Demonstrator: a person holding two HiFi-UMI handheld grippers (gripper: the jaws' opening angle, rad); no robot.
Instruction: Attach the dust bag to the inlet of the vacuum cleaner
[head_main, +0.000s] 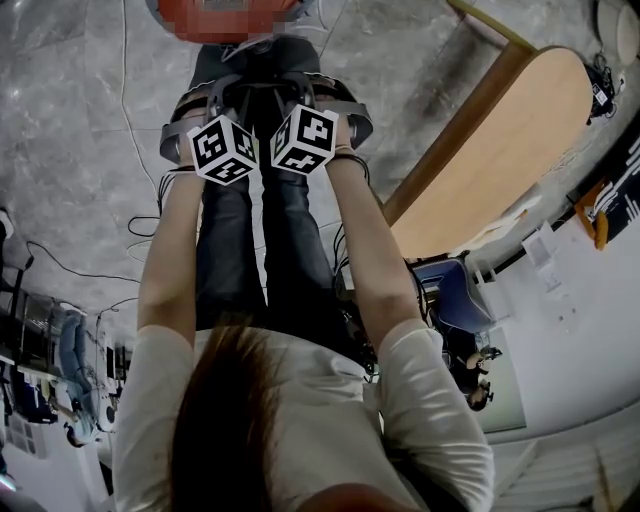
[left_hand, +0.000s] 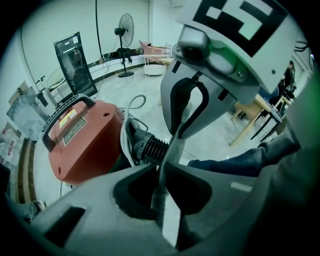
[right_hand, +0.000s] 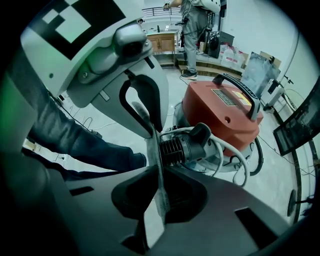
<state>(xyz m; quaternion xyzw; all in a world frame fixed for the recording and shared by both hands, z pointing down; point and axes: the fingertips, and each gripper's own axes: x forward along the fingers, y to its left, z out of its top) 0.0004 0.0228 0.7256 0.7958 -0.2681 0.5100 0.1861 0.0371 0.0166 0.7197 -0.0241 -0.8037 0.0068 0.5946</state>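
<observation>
L gripper (left_hand: 160, 170) and R gripper (right_hand: 159, 169) both clamped on the bag (left_hand: 170, 146) (thin grey sheet, seen edge-on), held between them right by the red vac's (left_hand: 85, 145) ribbed inlet (left_hand: 147, 148).

Vacuum cleaner (left_hand: 85, 145) is looking orange-red, with a black handle (left_hand: 64, 106) and black ribbed hose (right_hand: 175, 147). Marker cubes (head_main: 222, 150) are showing black-and-white squares. Dust bag (right_hand: 156, 160) is reading plain grey, and the floor (head_main: 80, 90) is showing grey marbling.
</observation>
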